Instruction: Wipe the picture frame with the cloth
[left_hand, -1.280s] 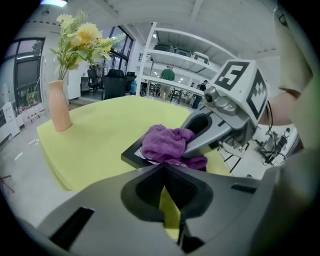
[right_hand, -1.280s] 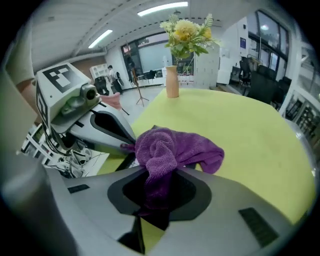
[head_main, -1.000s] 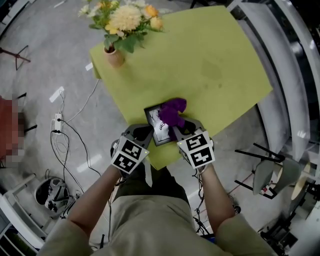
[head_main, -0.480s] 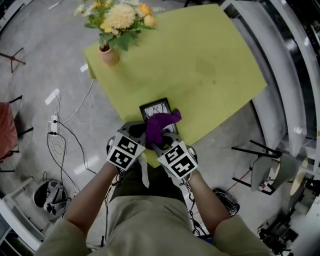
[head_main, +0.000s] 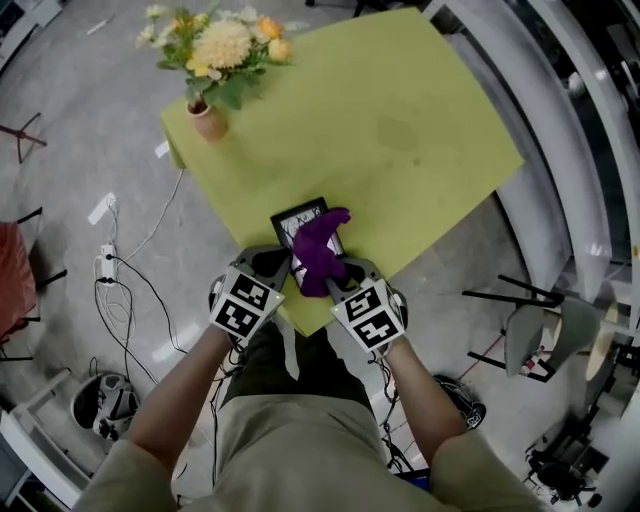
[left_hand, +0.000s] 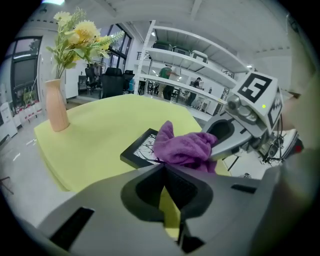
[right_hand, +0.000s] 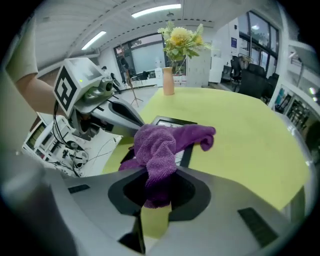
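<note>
While the right gripper's jaws are clamping a bunched fold of the purple cloth, the left gripper's jaws are sitting pressed together with nothing between them, tips pointing at the picture frame. The cloth is draping over the frame's near part. The frame is lying flat by the near corner of the tabletop. Both forearms are reaching forward and angling inward, holding the grippers side by side at the near edge.

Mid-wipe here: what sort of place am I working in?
Probably a lab or office workspace: tall white shelving, office chairs, and loose cables with a power strip on the bare concrete floor.
</note>
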